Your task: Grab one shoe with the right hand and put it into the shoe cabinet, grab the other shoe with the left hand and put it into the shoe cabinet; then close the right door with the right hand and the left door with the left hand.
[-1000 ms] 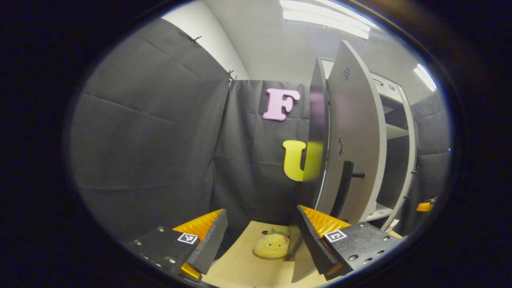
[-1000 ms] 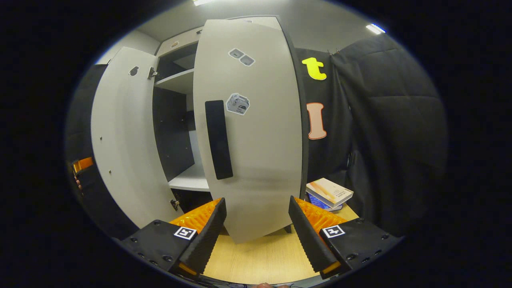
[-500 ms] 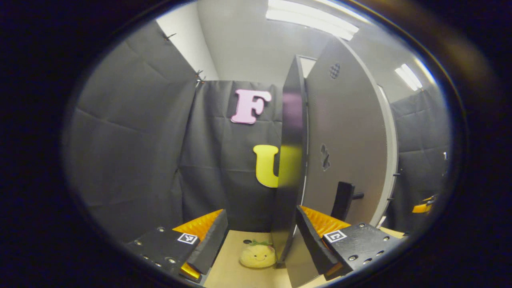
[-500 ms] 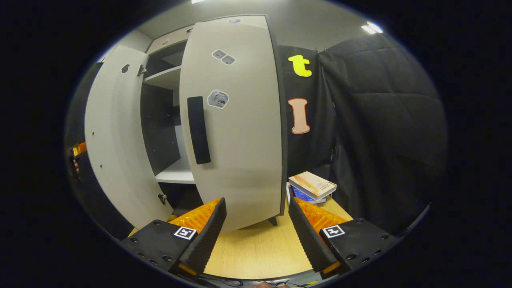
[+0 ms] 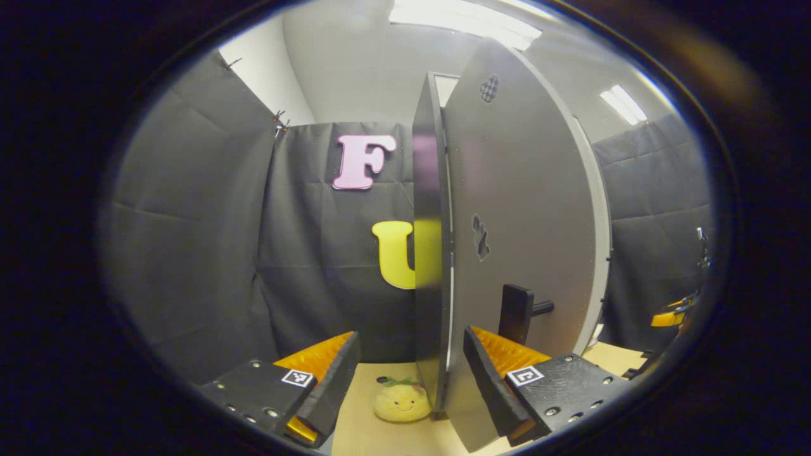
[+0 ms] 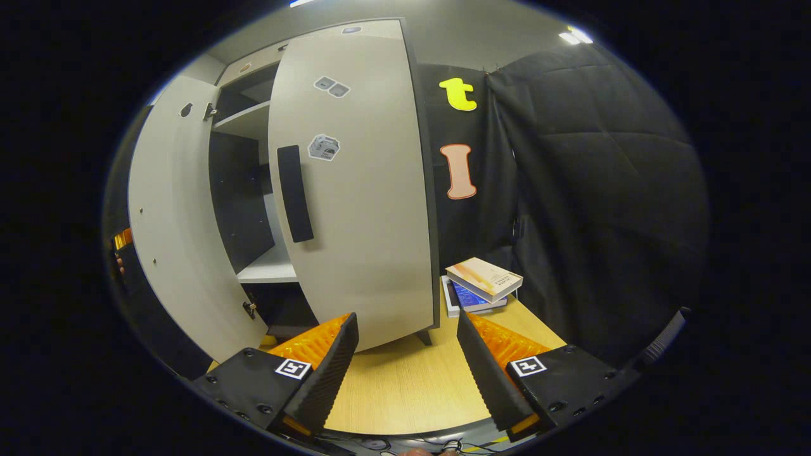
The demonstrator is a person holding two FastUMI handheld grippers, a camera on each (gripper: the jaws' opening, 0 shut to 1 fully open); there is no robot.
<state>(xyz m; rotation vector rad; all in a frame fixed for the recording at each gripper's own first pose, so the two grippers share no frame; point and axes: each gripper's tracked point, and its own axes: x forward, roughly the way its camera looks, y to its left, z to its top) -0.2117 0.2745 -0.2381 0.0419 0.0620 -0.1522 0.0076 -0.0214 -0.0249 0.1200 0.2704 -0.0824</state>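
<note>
Cabinet (image 6: 253,120) upright at the back of a wooden table (image 6: 405,392), shoes not to be made out inside. Right door (image 6: 361,190) swung nearly shut, black handle (image 6: 295,193) facing out; left door (image 6: 174,221) ajar, leaving a gap onto the shelves. In the left gripper view, left door (image 5: 526,221) seen close (handle (image 5: 516,313) just beyond one finger). Left gripper (image 5: 405,396) spread apart, holding nothing. Right gripper (image 6: 405,373) likewise apart and empty, just short of the right door. Plush toy (image 5: 402,402) beside the cabinet's foot; books (image 6: 481,285) stacked on the other side.
</note>
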